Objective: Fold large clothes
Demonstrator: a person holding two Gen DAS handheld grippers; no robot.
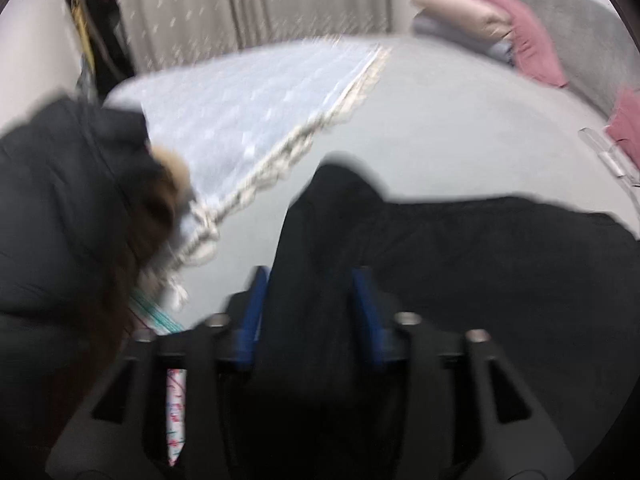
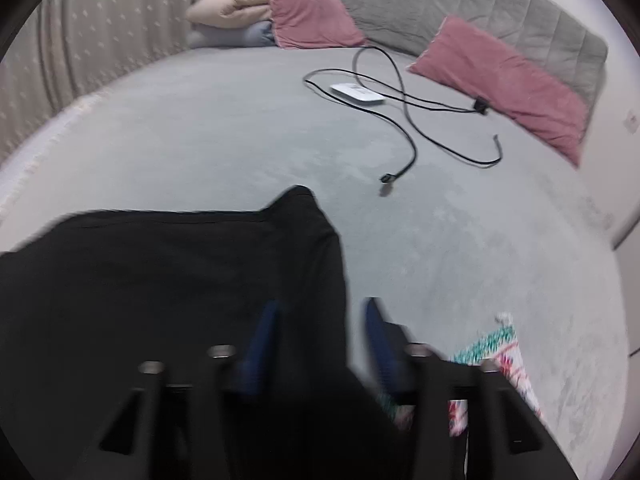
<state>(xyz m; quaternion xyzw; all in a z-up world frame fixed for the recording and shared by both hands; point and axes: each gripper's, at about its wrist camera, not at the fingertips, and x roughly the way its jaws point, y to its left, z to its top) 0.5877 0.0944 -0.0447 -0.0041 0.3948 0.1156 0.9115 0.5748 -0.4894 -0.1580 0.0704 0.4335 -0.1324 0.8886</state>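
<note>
A large black garment [image 1: 460,248] lies on the grey bed [image 1: 460,120]. In the left wrist view its left edge bunches up between the blue fingers [image 1: 254,312] of my left gripper [image 1: 310,280], which is shut on it. In the right wrist view the same black garment [image 2: 172,280] spreads to the left, and its right edge runs between the blue fingers [image 2: 376,332] of my right gripper [image 2: 320,312], which holds it. Both views are blurred.
A dark fur-trimmed jacket [image 1: 68,208] and a pale blue fringed blanket [image 1: 248,120] lie at left. Pink pillows [image 2: 508,80], folded clothes [image 2: 228,8], a black cable [image 2: 404,128] and a white device [image 2: 356,94] lie near the headboard. A patterned cloth [image 2: 500,352] lies at right.
</note>
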